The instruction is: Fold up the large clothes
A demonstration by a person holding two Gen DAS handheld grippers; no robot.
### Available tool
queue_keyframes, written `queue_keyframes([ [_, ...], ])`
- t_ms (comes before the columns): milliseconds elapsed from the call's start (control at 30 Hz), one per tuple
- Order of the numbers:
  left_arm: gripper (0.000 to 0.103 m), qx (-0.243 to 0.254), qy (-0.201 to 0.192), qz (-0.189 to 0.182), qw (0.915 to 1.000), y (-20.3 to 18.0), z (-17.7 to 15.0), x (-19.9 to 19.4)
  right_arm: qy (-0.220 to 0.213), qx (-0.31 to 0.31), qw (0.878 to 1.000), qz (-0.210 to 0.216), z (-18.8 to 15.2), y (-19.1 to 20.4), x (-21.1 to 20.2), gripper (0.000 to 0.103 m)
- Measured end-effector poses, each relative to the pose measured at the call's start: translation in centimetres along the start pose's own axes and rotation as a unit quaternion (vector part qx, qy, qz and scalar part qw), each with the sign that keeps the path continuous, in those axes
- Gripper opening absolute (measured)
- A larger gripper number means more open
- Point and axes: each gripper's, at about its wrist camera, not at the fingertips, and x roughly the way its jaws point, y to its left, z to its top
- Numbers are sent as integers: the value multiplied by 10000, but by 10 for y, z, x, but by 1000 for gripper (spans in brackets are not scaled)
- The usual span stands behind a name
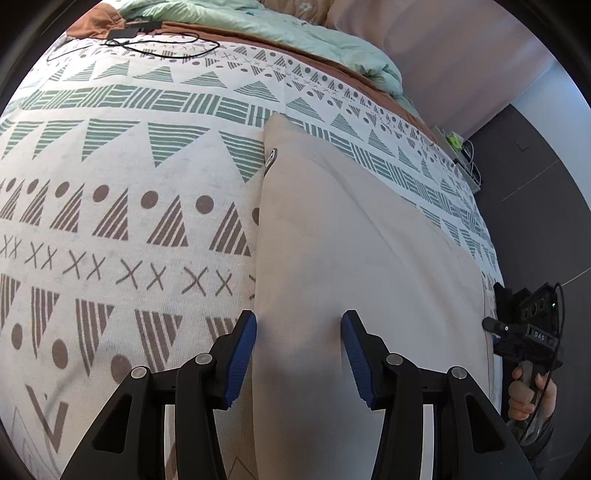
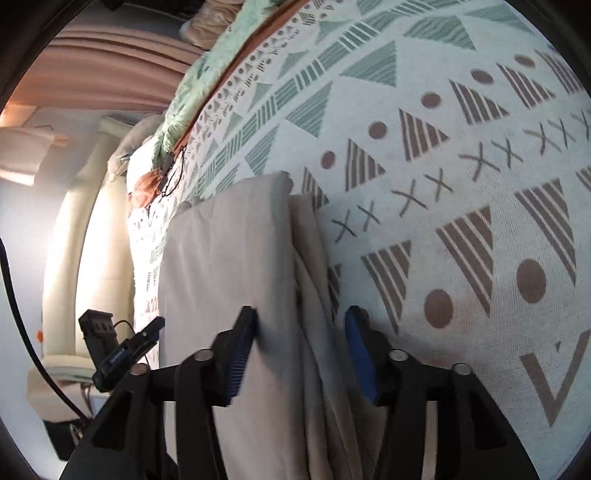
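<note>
- Bed (image 1: 110, 206): white cover, green and brown triangles, dots, crosses.
- Quilt (image 1: 280, 33): pale green, bunched at far end.
- Cable (image 1: 162, 46): black, on cover.
- Floor (image 1: 535, 177): dark grey.
- Chair (image 2: 99, 229): cream, beside bed, brightly lit.

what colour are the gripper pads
Blue pads on black arms, clearest in the left wrist view.

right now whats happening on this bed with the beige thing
A person is folding a beige garment laid on a bed with a patterned cover, holding a handheld gripper in each hand. The left gripper is at the garment's near edge with its fingers spread, fabric between them. The right gripper is also open, straddling the stacked folded layers along the other edge. Neither has closed on the cloth yet.
</note>
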Motion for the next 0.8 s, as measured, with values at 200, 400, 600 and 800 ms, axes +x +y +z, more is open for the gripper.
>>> queue_keyframes([
  [200,48,-75,77,-10,9999,2,18,14,255,-76,9991,334,2,-2,23,55],
  [400,49,-122,344,83,9993,3,33,37,439,91,9962,751,15,-4,46,55],
  [600,35,-233,372,3,9990,7,38,39,336,-163,9985,403,18,14,53,38],
  [800,20,-78,-17,58,10000,-8,30,10,-66,-691,9976,81,3,48,28,18],
])
